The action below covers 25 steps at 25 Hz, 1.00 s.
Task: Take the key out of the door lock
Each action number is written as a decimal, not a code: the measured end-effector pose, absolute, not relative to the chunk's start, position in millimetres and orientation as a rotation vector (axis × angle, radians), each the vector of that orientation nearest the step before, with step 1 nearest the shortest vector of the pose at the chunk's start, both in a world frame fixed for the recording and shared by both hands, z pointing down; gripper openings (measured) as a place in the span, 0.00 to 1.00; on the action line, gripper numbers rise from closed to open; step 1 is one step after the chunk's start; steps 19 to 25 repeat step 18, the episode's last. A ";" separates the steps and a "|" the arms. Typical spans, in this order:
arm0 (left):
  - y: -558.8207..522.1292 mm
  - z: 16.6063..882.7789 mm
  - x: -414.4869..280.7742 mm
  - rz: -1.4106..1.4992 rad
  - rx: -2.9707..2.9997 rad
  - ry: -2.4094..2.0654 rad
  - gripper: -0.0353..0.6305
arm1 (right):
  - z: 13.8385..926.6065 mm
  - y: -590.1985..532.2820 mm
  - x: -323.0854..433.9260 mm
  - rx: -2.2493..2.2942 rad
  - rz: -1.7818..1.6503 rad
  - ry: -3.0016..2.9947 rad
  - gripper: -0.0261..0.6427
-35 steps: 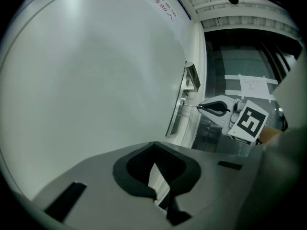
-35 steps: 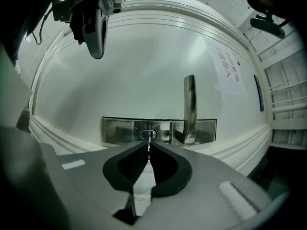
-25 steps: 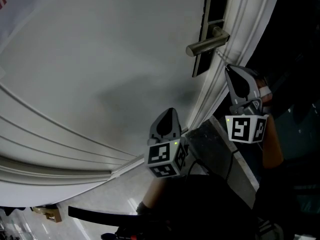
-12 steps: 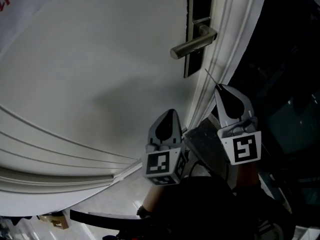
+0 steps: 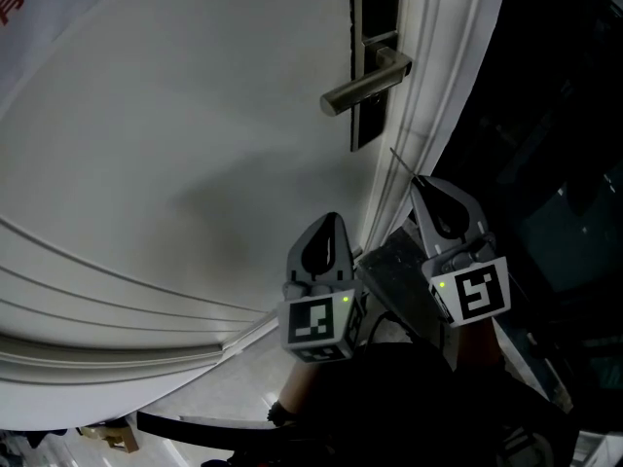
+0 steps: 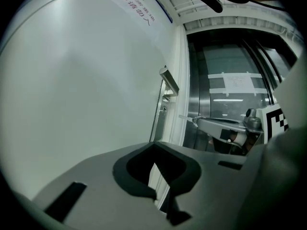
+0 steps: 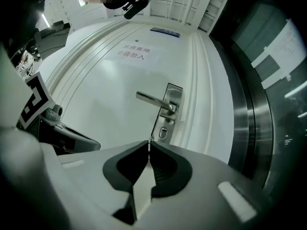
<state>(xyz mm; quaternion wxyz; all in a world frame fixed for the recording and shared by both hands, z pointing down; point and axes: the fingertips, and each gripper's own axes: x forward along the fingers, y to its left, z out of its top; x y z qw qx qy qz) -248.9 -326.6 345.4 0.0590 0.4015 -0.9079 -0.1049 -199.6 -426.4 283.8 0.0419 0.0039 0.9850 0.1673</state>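
Observation:
A thin metal key [image 5: 401,161] sticks out of the tips of my right gripper [image 5: 419,181], which is shut on it, a short way below and to the right of the lock plate [image 5: 373,56] and its lever handle [image 5: 365,84]. In the right gripper view the key blade [image 7: 149,145] points toward the keyhole [image 7: 163,132], which has nothing in it, below the handle [image 7: 152,100]. My left gripper [image 5: 332,218] hangs lower, near the white door [image 5: 195,163], its jaws shut with nothing between them. The left gripper view shows the right gripper [image 6: 194,120] and the key [image 6: 186,117] in front of the door's edge.
The white moulded door frame [image 5: 428,115] runs beside the lock, with dark glass and steel panels [image 7: 254,119] beyond it. A grey threshold strip [image 5: 399,280] lies below the grippers. A paper notice [image 7: 135,52] is stuck on the door above the handle.
My right gripper has drawn back from the lock plate, down and away from the door, with the key in it. The left gripper has hardly moved.

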 end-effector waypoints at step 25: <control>-319.8 339.5 -250.2 -0.297 1.244 -2.795 0.05 | 277.1 -417.4 -197.7 -0.001 0.547 3.007 0.06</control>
